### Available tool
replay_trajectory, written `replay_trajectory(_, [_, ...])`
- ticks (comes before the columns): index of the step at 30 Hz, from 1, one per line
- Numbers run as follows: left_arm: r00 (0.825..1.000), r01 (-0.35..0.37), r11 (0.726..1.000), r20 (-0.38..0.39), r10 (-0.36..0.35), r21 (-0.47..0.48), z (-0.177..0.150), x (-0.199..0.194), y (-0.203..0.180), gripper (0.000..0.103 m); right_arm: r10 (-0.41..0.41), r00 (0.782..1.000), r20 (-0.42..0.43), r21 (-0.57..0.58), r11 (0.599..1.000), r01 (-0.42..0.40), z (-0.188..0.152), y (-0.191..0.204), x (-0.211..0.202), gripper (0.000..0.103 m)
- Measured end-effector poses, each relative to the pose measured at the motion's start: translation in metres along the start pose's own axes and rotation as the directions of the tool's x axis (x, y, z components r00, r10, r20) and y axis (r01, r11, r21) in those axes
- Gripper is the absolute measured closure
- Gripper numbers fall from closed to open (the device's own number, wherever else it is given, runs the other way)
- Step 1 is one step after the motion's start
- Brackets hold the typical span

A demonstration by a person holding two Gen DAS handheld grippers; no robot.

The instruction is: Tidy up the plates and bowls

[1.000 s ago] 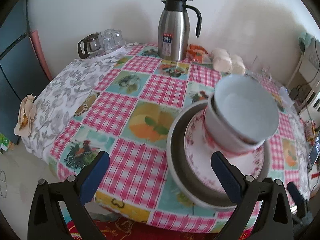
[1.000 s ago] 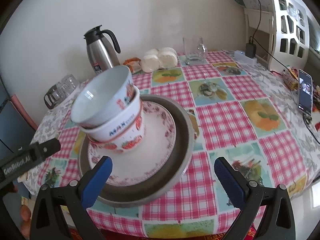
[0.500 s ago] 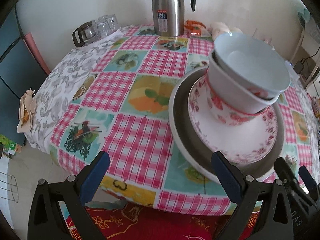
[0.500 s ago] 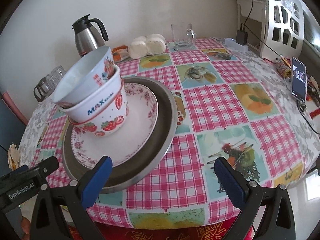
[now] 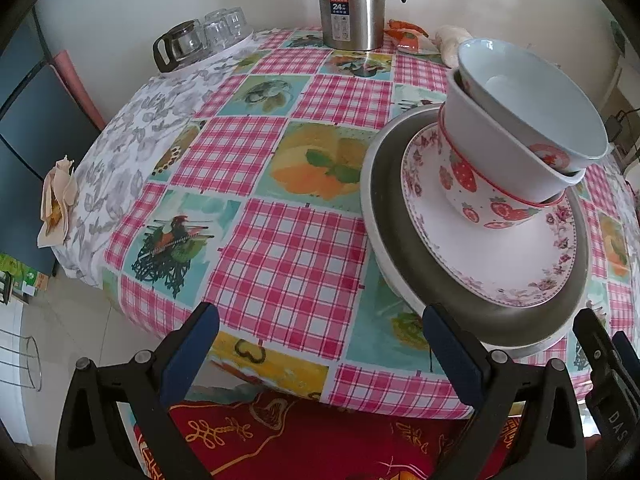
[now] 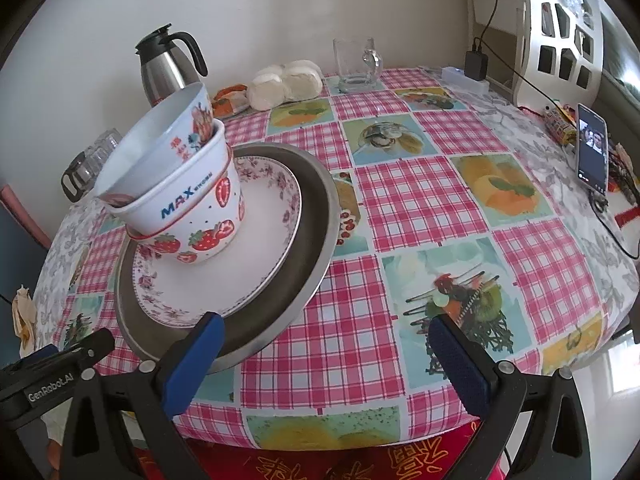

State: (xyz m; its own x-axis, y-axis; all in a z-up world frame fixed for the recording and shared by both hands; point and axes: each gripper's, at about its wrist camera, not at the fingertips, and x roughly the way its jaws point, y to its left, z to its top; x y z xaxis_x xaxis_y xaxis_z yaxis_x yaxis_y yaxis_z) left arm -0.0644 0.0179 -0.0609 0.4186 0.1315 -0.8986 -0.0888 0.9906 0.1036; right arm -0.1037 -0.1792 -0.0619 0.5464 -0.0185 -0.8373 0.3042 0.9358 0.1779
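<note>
A round table [image 6: 440,200] under a checked, fruit-printed cloth is filling the view ahead of both claws, and the stacked crockery is sitting near its front edge. Just ahead of the left gripper [image 5: 316,348], off its right finger, a wide metal tray [image 5: 384,216] is carrying a floral plate [image 5: 500,256], which in turn is bearing a strawberry bowl [image 5: 472,176] with a pale blue bowl [image 5: 532,108] nested inside it and leaning to one side. Seen from the right gripper [image 6: 324,356], the same pile is standing ahead and to the left, the tray rim looking close to that claw's left finger, though whether they are touching cannot be told.

Both claws are hanging wide open with nothing between their blue pads, the left over bare cloth beside the tray, the right over the table's front edge.

Farther beyond the grippers, a steel thermos jug [image 5: 352,4] is standing at the back by the wall, with a glass mug [image 6: 356,66], a cluster of glasses [image 5: 200,38] and a phone [image 6: 592,148] lying far to the right.

By the look of it, the sorting is largely finished: plates below, bowls on top, one pile. What appears to be remaining is straightening the tilted upper bowl, which could slide if the tray is nudged, or perhaps shifting the whole stack elsewhere.
</note>
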Motion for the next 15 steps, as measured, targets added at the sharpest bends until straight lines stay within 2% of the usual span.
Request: replay_trajectory(15, [1.000, 0.009, 1.000, -0.019, -0.009, -0.018, 0.0026, 0.0038, 0.0033, 0.002, -0.006, 1.000, -0.006, -0.006, 1.000, 0.006, 0.0043, -0.0003, 0.0012, 0.000])
